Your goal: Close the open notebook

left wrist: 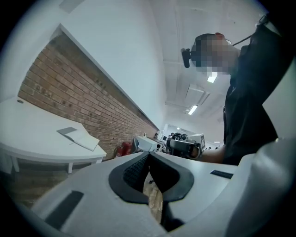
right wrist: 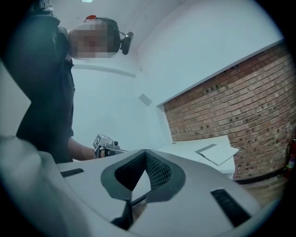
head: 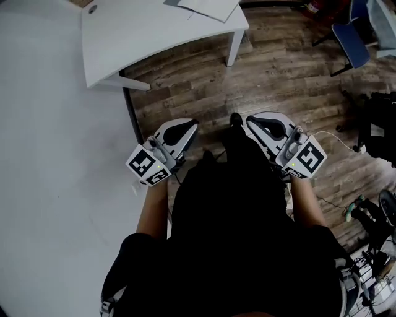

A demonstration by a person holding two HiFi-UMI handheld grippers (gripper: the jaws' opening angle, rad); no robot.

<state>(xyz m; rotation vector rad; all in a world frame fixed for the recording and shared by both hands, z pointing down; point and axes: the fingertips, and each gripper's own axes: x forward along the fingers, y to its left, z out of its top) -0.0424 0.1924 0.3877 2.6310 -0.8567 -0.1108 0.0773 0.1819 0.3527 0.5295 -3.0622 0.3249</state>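
One white worktop [head: 154,37] stands far across the wooden floor [head: 278,68], and the open notebook [head: 207,7] lies flat toward its right end. The left gripper [head: 187,127] and right gripper [head: 255,121] are near the body, jaws together and empty. This looks like the approach. The next move calls for reaching the notebook and folding one cover over. No containers show.

No readable text, label, brand, number or sign shows in any view.
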